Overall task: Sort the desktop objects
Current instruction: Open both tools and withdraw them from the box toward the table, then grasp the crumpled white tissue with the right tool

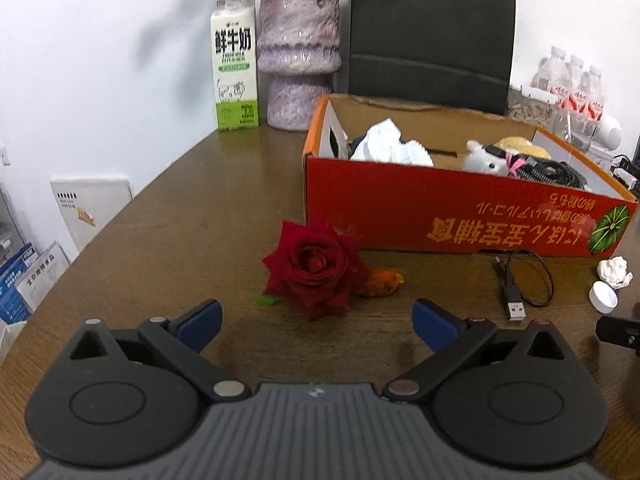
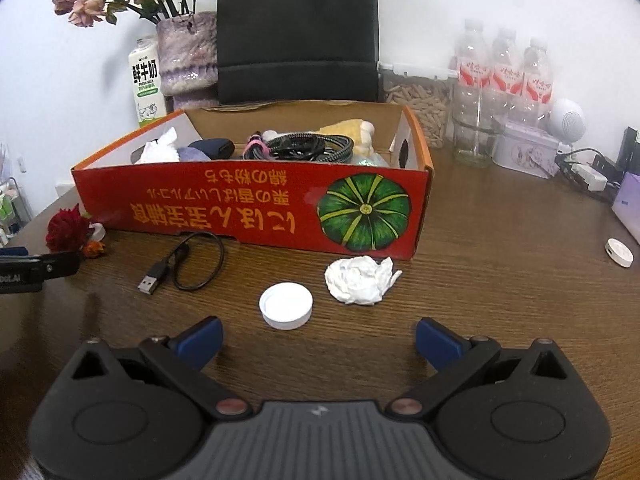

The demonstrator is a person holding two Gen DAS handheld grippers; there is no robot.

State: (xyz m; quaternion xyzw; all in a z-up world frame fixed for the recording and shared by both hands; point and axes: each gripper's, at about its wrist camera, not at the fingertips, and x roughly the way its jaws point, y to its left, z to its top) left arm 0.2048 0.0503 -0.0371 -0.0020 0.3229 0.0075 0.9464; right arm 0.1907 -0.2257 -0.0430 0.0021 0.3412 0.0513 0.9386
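A red rose head lies on the wooden desk just ahead of my open left gripper, with a small orange dried bud beside it. A black USB cable, a white bottle cap and a crumpled white tissue lie in front of the red cardboard box. My right gripper stands open just short of the cap, holding nothing. In the left wrist view the cable, cap and tissue sit at the right. The box holds tissues, cables and a plush toy.
A milk carton and a purple vase stand at the back left, a black chair behind the box. Water bottles, a jar, a tin, a white round device and a power strip occupy the right side.
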